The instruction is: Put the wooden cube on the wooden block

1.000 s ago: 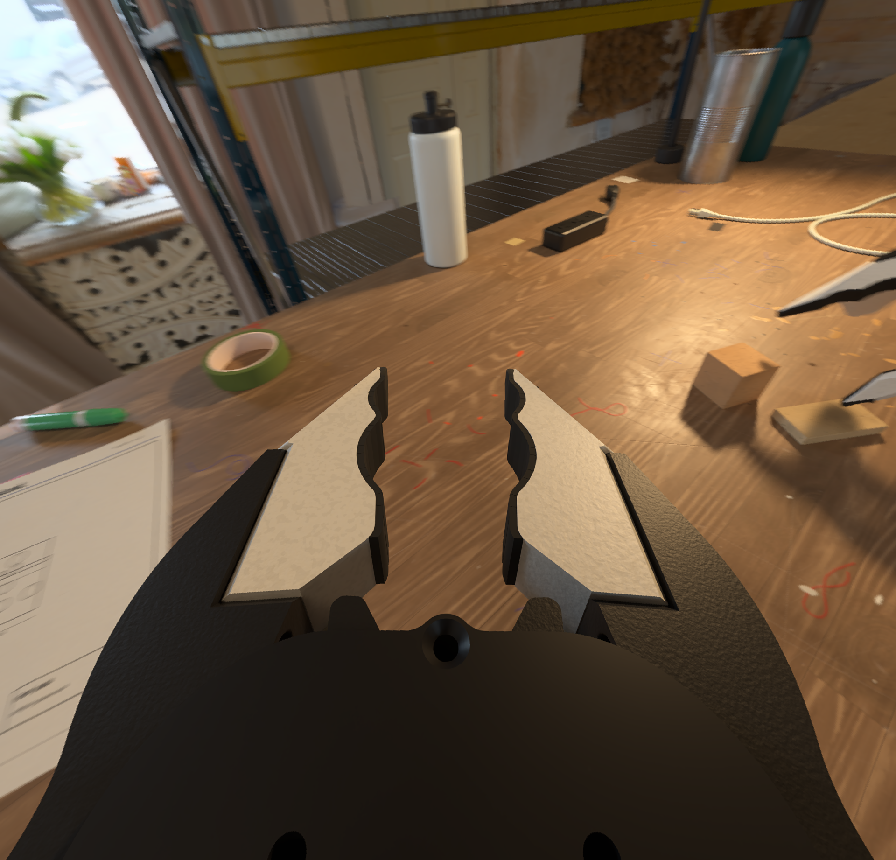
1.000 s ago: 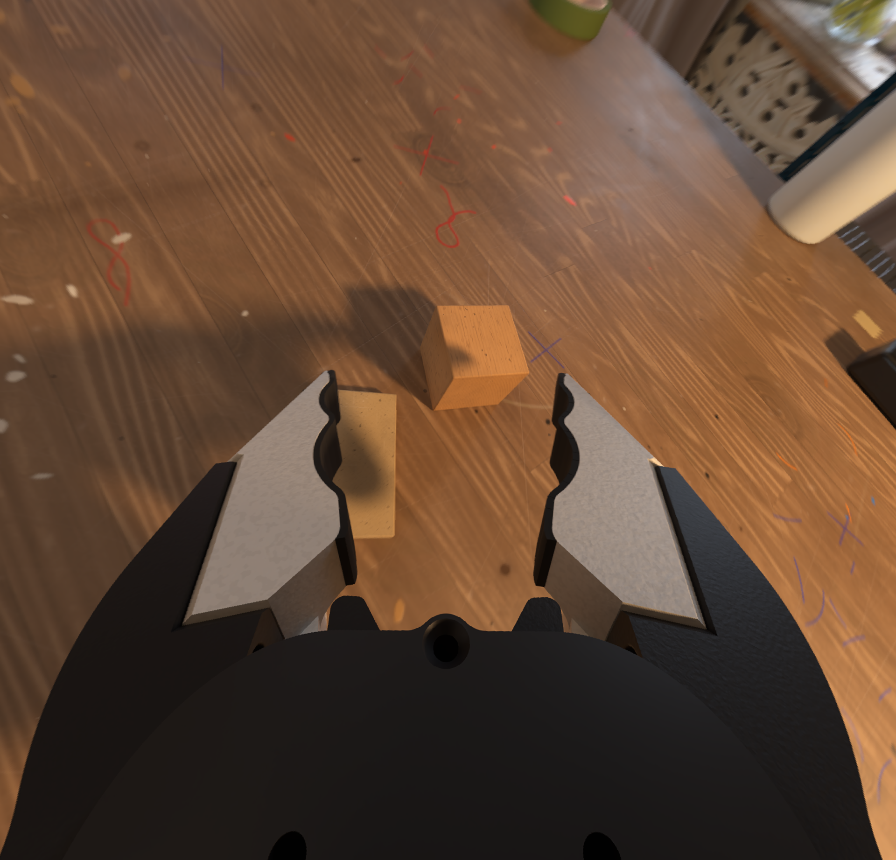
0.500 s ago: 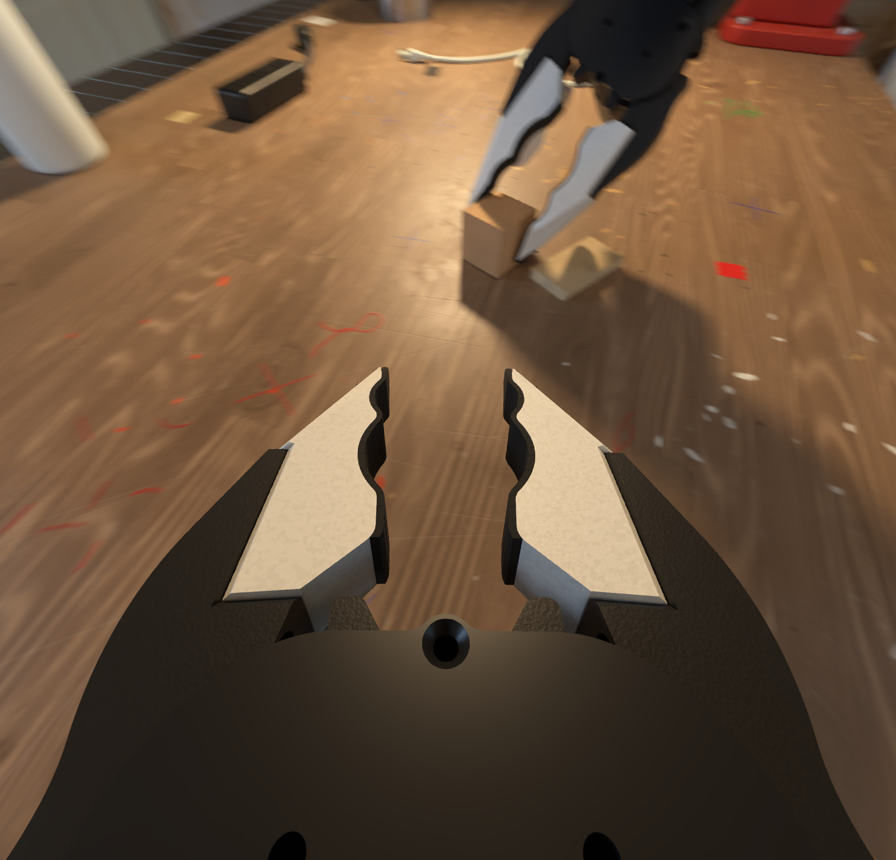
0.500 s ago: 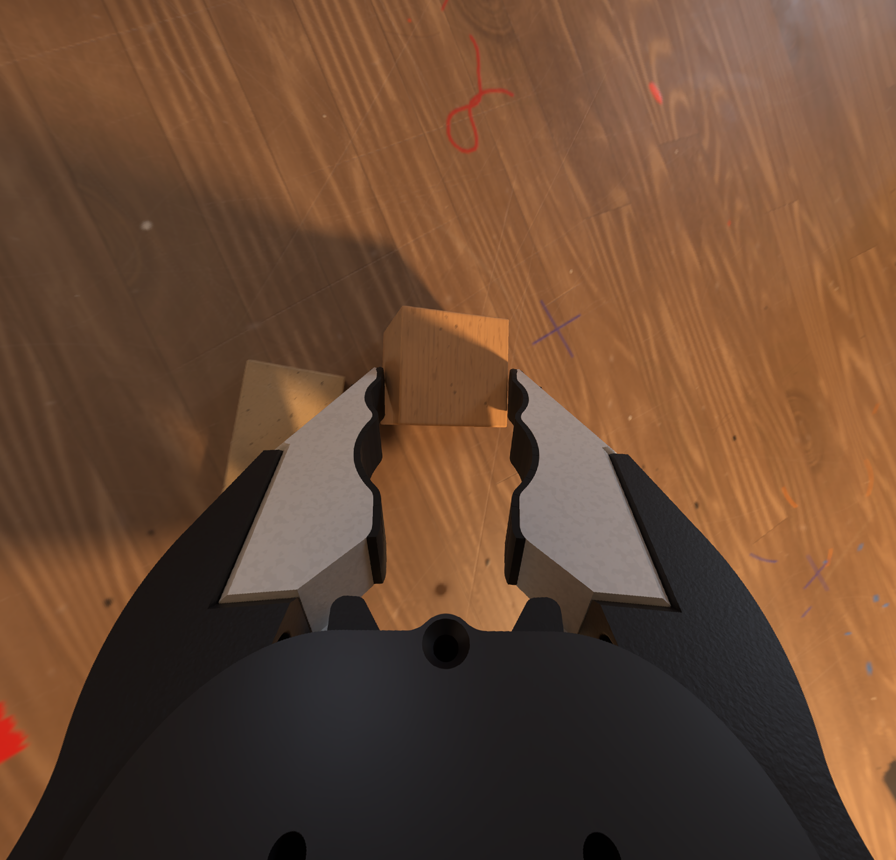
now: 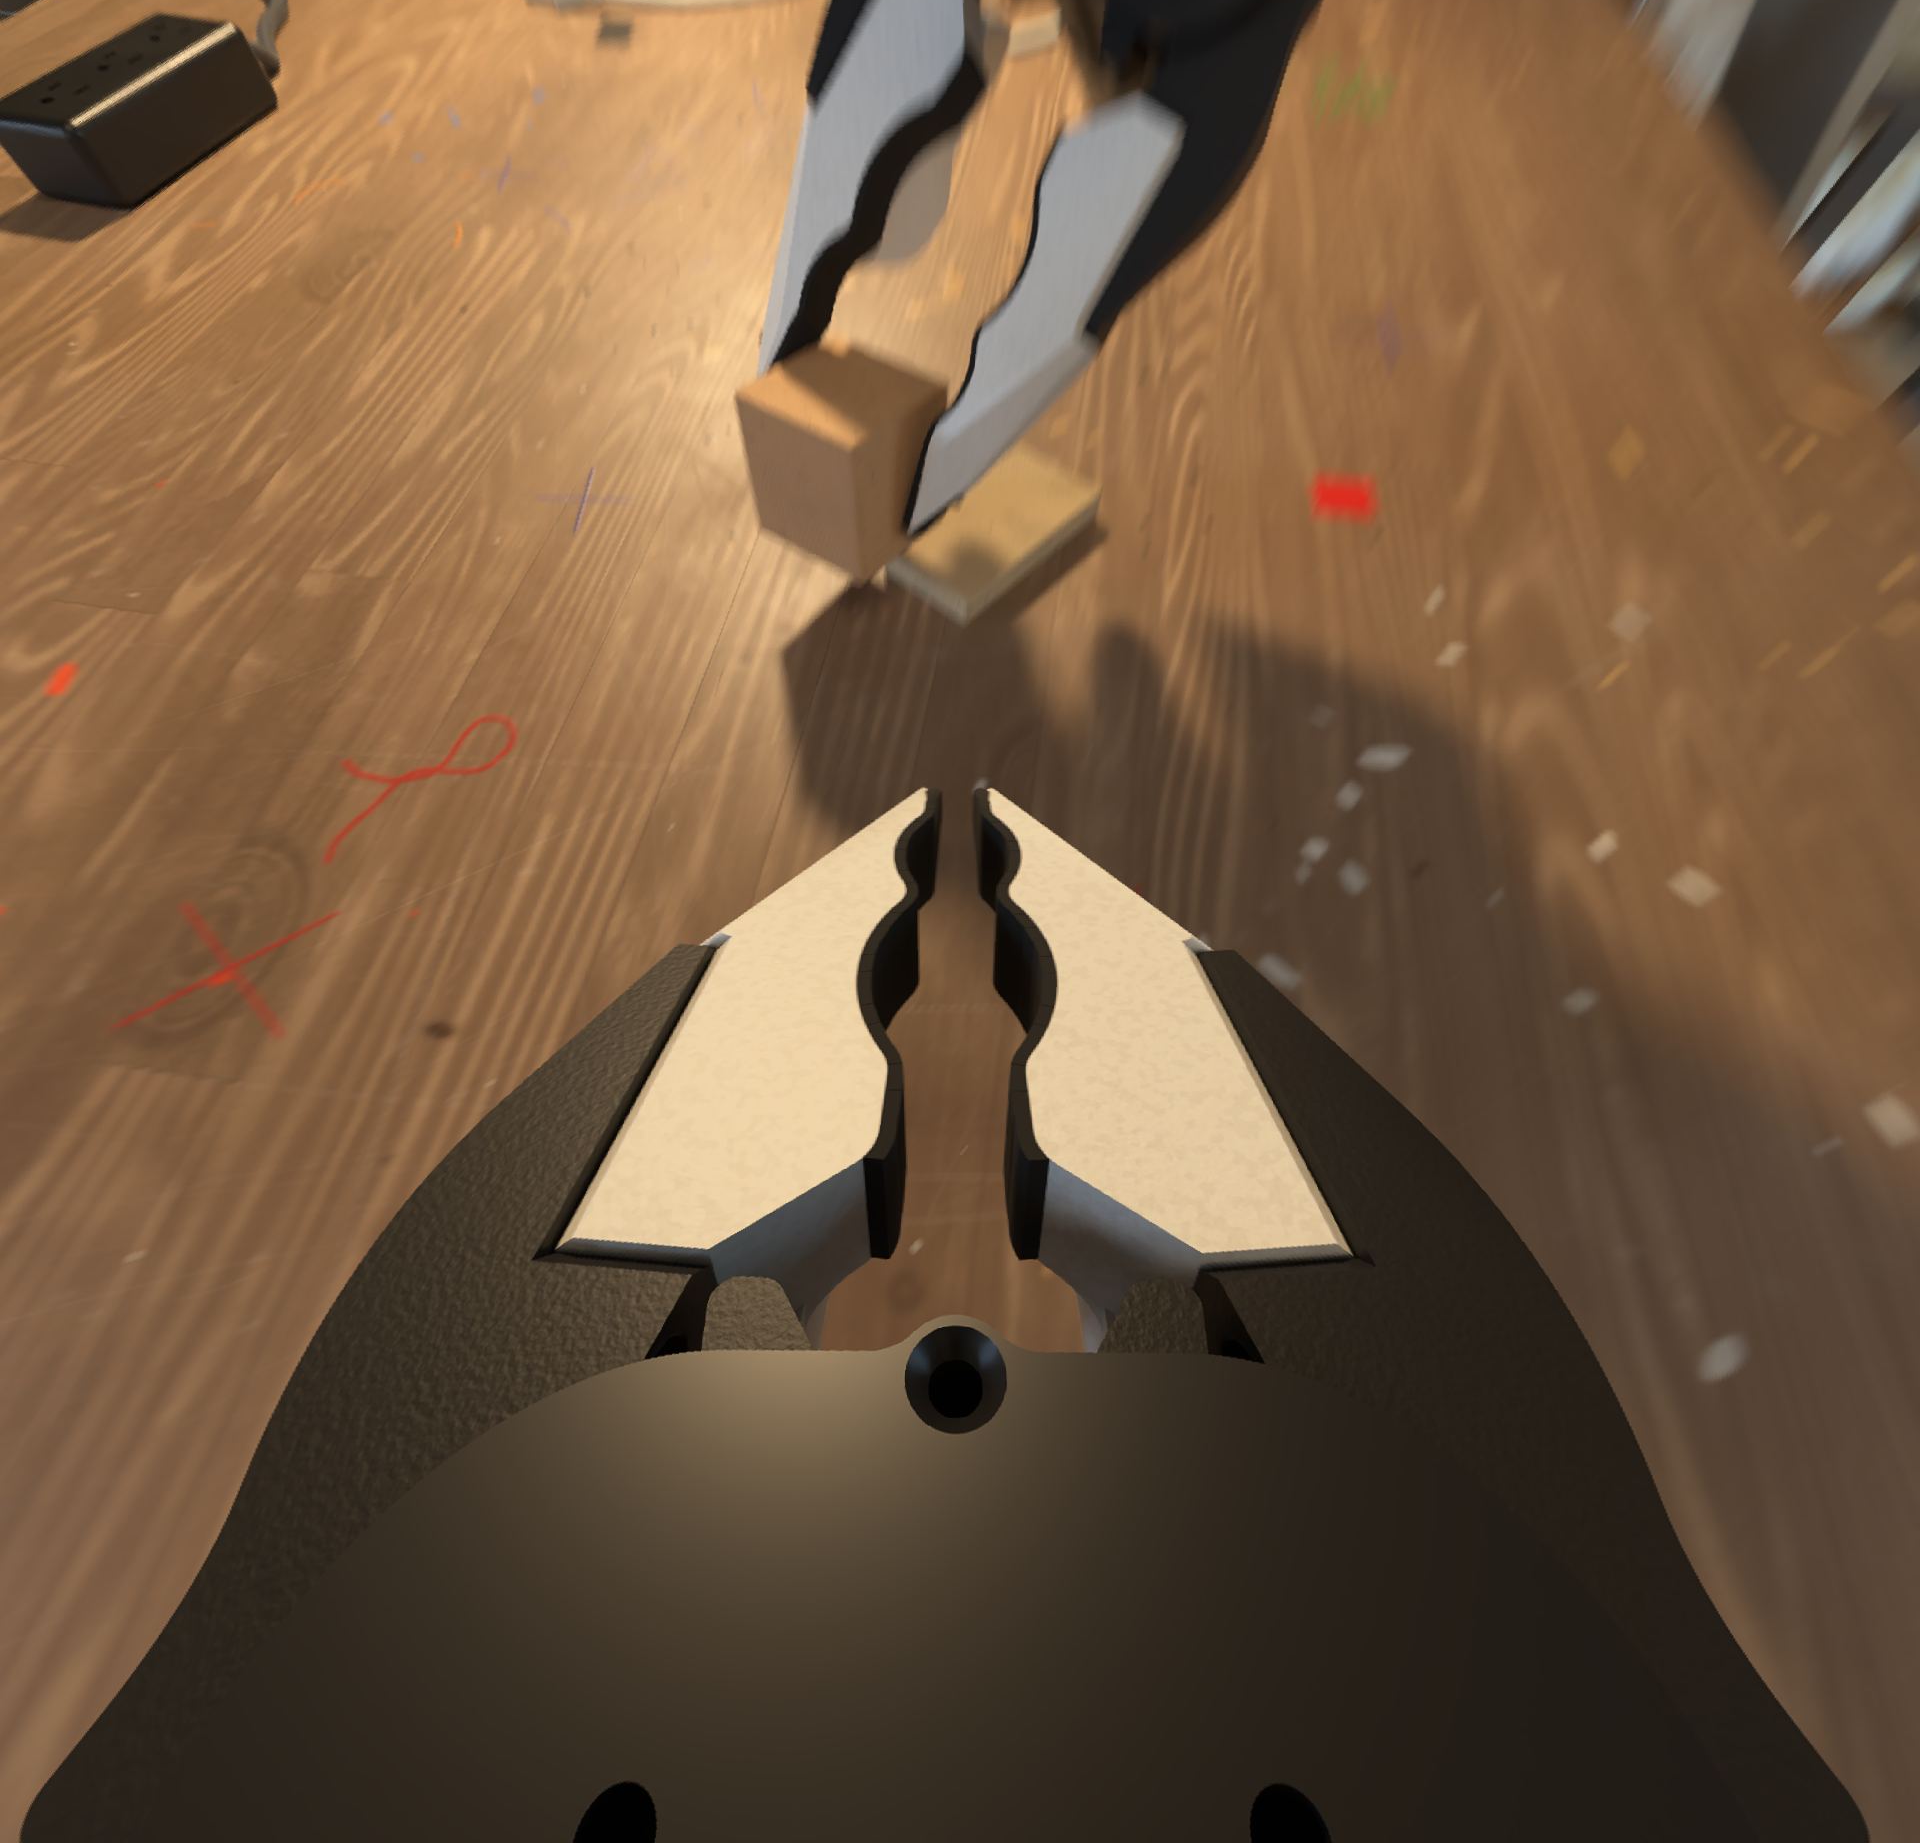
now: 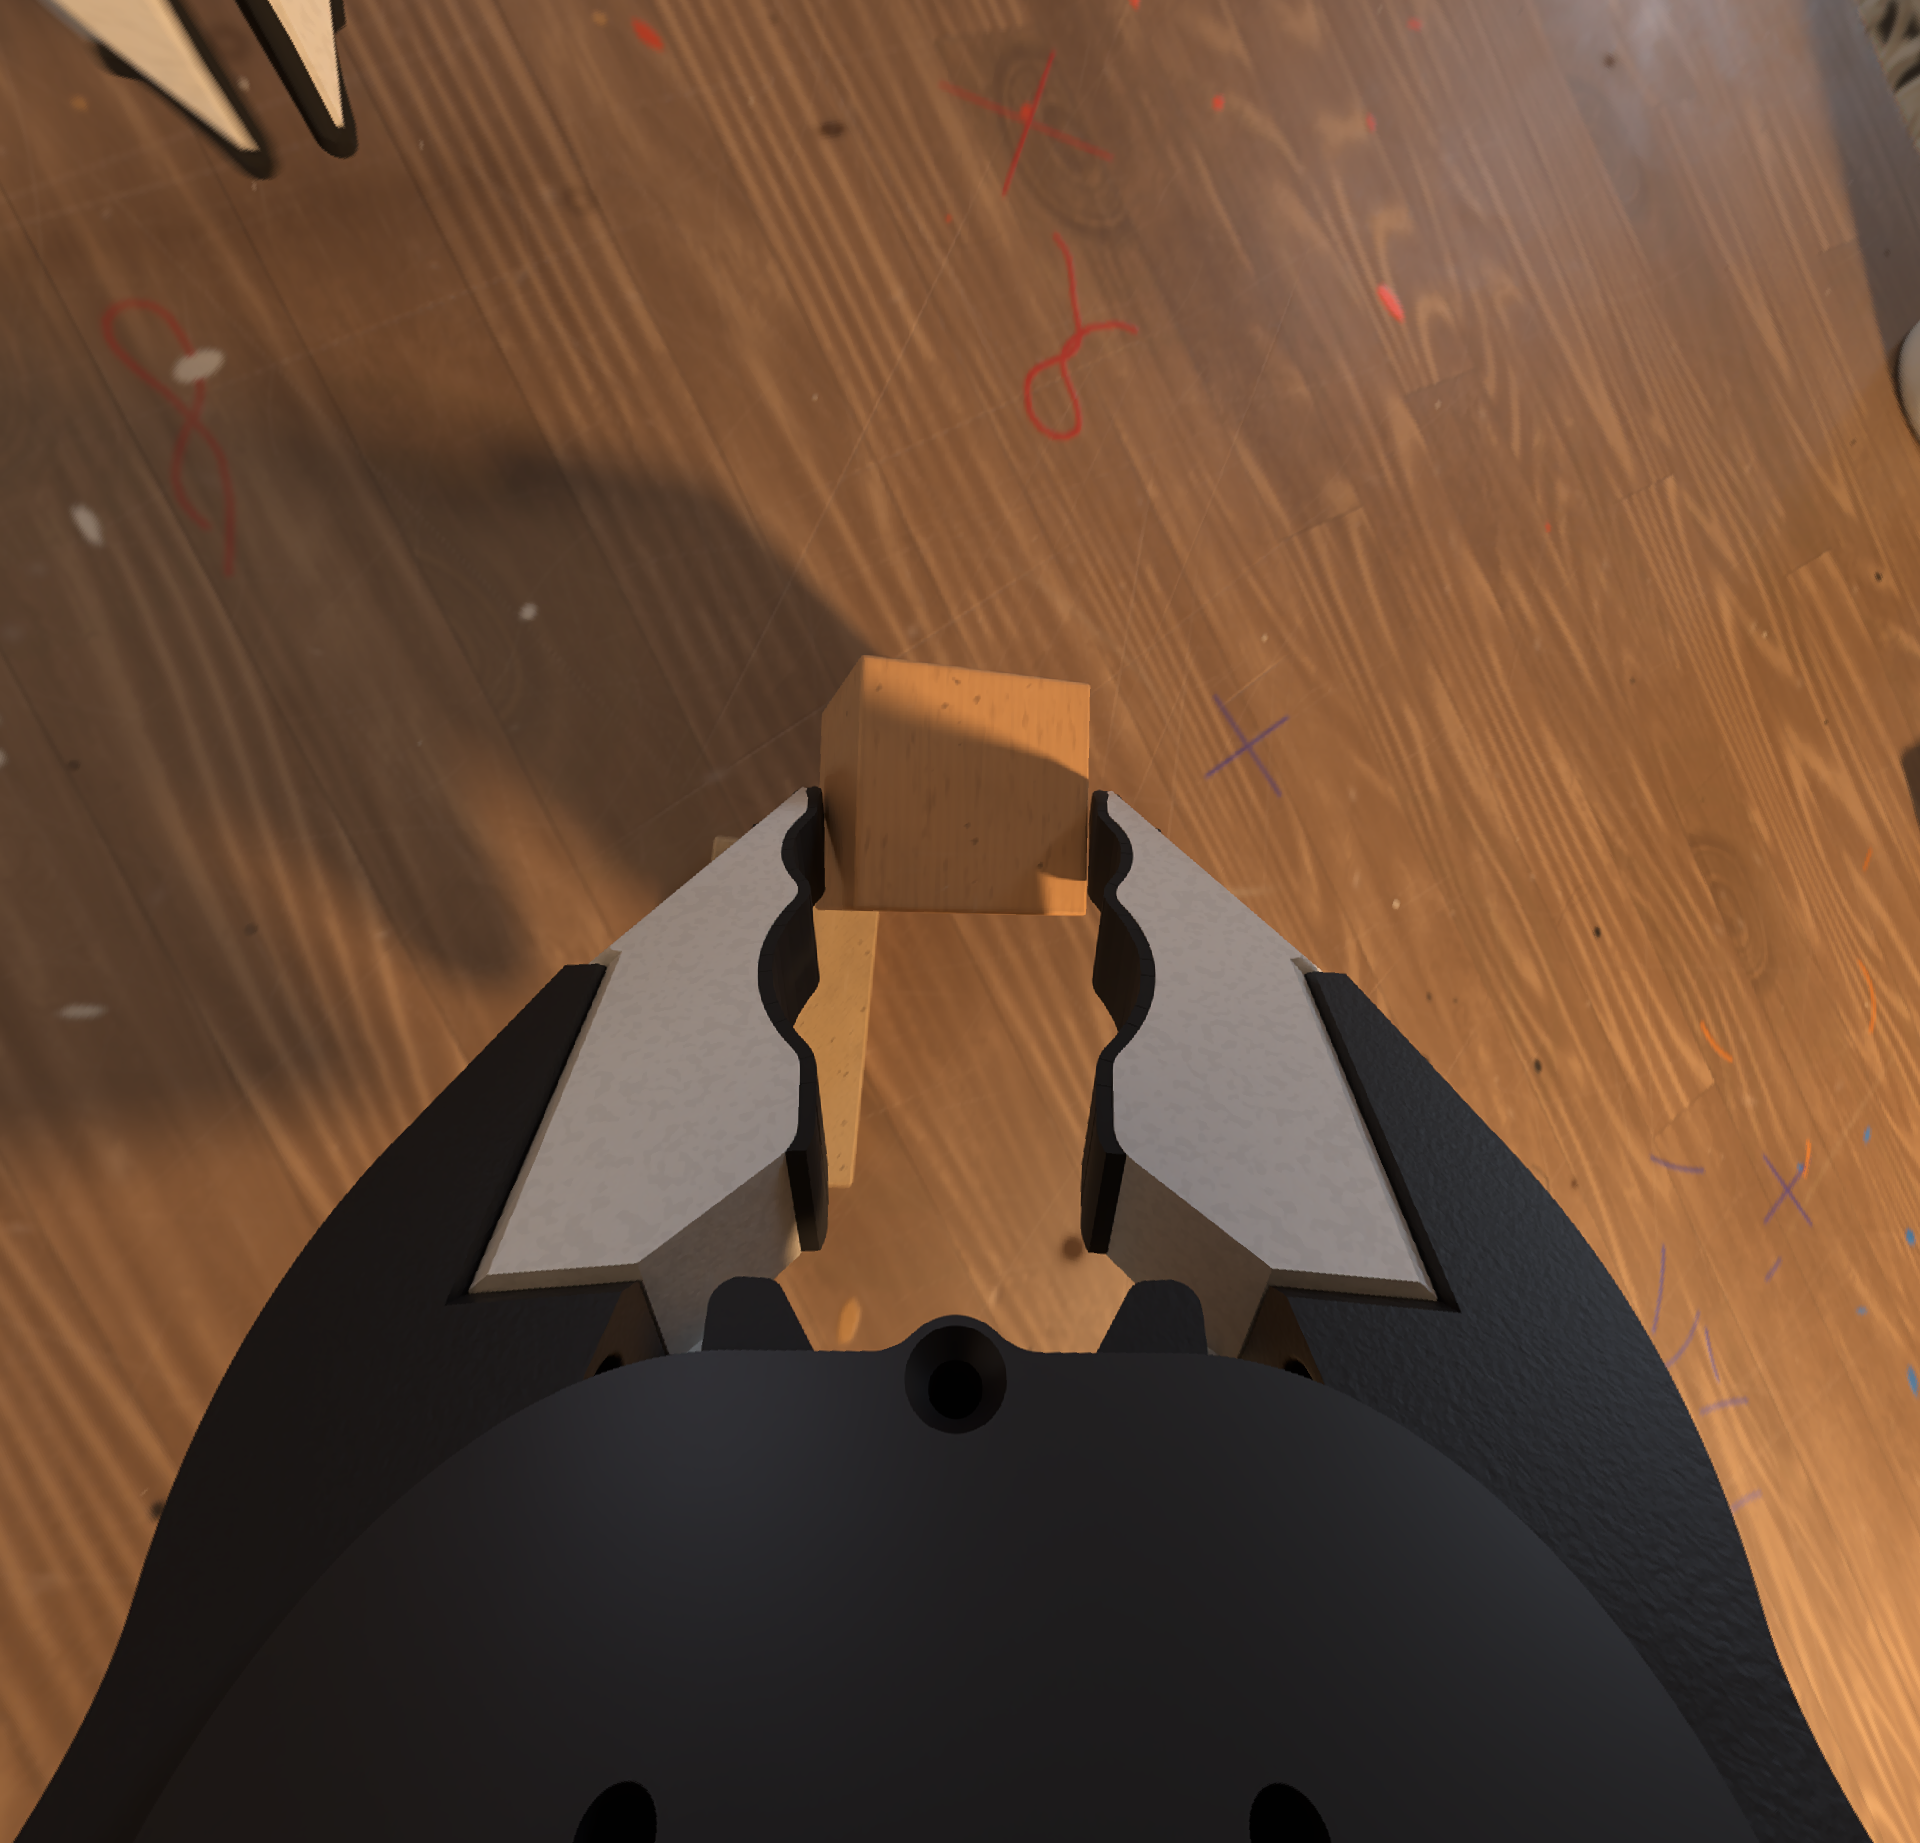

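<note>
Nothing readable here, honestly. No labels, brands or numbers on anything. All I can spot is scribbles on the table [image 6: 1455,650] itself: a red X [image 6: 1029,120] and a red loopy squiggle [image 6: 1065,359] toward the far edge in the right wrist view, another red loop [image 6: 177,422] over by the left edge, and a couple of faint purple X marks [image 6: 1250,747] on the right side. The left wrist view shows a small solid red rectangle [image 5: 1344,497] on the table too, blank. Those are marks, not letters.
</note>
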